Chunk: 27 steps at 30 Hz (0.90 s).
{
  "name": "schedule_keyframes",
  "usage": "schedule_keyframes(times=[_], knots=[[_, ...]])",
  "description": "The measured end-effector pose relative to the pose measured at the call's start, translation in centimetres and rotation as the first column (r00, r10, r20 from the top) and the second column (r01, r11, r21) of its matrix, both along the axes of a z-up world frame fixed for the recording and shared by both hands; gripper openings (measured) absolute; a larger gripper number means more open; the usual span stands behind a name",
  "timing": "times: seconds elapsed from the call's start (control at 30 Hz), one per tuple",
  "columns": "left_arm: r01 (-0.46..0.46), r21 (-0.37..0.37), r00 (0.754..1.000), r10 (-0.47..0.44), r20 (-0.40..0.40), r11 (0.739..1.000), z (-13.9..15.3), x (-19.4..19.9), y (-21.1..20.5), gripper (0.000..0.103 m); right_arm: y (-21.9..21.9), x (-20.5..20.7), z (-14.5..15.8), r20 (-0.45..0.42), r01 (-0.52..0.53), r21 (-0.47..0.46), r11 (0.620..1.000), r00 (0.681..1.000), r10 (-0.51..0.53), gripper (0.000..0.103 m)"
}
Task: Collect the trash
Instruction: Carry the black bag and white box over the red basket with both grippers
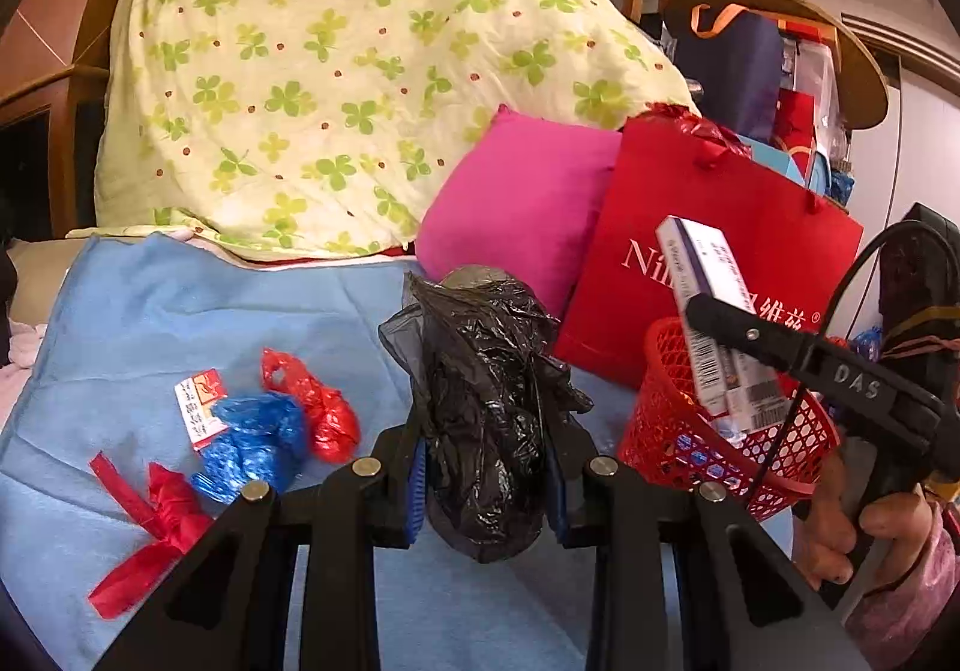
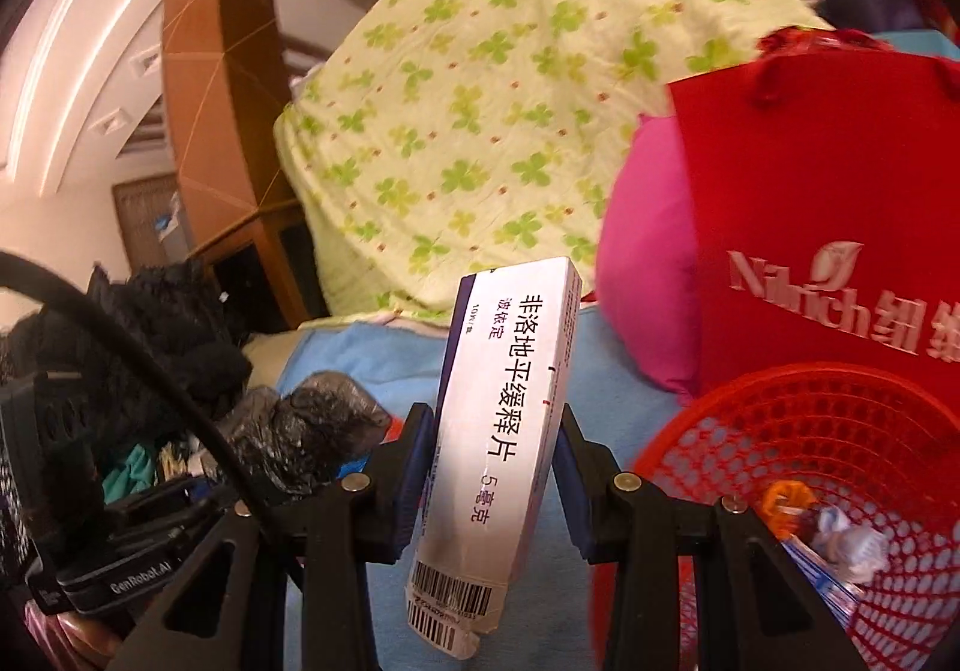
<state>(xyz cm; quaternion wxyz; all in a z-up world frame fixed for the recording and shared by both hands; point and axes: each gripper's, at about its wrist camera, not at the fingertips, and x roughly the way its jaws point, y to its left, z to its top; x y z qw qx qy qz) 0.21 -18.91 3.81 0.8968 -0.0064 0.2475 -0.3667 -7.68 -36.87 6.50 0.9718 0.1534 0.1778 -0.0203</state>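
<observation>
left gripper (image 1: 486, 467): clamped on a crumpled black plastic bag (image 1: 486, 401), lifted above the blue cloth (image 1: 180, 311) | right gripper (image 2: 495, 467): clamped on a white medicine box (image 2: 504, 419), upright, just left of the red mesh basket (image 2: 840, 431) | basket: holds crumpled scraps | on cloth: blue wrapper (image 1: 252, 437), red wrapper (image 1: 318, 407)

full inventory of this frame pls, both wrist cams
black plastic bag: 1, black, held in left tongs
medicine box: 1, white and purple, held in right tongs
basket: 1, red mesh, right, scraps inside
paper bag: 1, red, behind basket
cushion: 1, pink
quilt: 1, clover print, rear
blue cloth: 1, underneath
loose scraps: several, red, blue, left
hand: 1, gripping right handle
</observation>
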Motion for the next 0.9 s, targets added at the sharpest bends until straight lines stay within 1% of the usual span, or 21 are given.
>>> schedule_keyframes(times=[0.07, 0.1, 0.17, 0.27, 0.33, 0.5, 0.67, 0.73, 0.83, 0.9], knots=[[0.007, -0.004, 1.000, -0.007, -0.023, 1.000, 0.1, -0.3, -0.7, 0.033, -1.0, -0.9, 0.0, 0.002, 0.026, 0.032, 0.999, 1.000, -0.026, 0.042], [0.008, 0.004, 1.000, -0.008, -0.022, 1.000, 0.2, -0.6, -1.1, 0.033, -1.7, -1.5, 0.0, 0.007, 0.045, 0.046, 0.998, 0.999, -0.046, 0.042], [0.004, 0.025, 1.000, -0.005, 0.006, 1.000, 0.6, -1.6, -2.1, 0.033, -2.8, -2.3, 0.1, 0.019, 0.069, 0.069, 0.995, 0.997, -0.070, 0.042], [0.027, 0.012, 1.000, -0.028, 0.009, 1.000, 1.2, -2.7, -3.4, 0.033, -4.4, -3.3, 0.3, 0.039, 0.096, 0.094, 0.991, 0.994, -0.100, 0.042], [0.041, 0.020, 0.999, -0.042, 0.021, 0.999, 1.7, -3.5, -4.7, 0.033, -5.3, -3.7, 0.3, 0.044, 0.113, 0.103, 0.988, 0.992, -0.118, 0.042], [0.072, 0.035, 0.997, -0.073, 0.037, 0.997, 2.9, -4.7, -7.1, 0.033, -7.7, -4.8, -0.2, 0.035, 0.157, 0.125, 0.980, 0.986, -0.162, 0.042], [0.104, 0.041, 0.994, -0.105, 0.024, 0.994, 3.6, -5.1, -9.5, 0.033, -10.5, -5.7, -0.7, 0.019, 0.185, 0.192, 0.964, 0.981, -0.192, 0.042], [0.114, 0.048, 0.993, -0.116, 0.025, 0.992, 3.7, -5.3, -10.5, 0.033, -11.6, -5.8, -0.9, 0.011, 0.203, 0.214, 0.955, 0.978, -0.210, 0.042], [0.137, 0.055, 0.990, -0.139, 0.020, 0.989, 3.8, -5.6, -12.0, 0.033, -13.7, -6.2, -1.5, -0.004, 0.214, 0.302, 0.929, 0.975, -0.224, 0.043], [0.148, 0.062, 0.989, -0.149, 0.015, 0.987, 3.7, -5.6, -12.8, 0.033, -15.3, -6.5, -2.1, -0.020, 0.229, 0.367, 0.901, 0.971, -0.239, 0.043]])
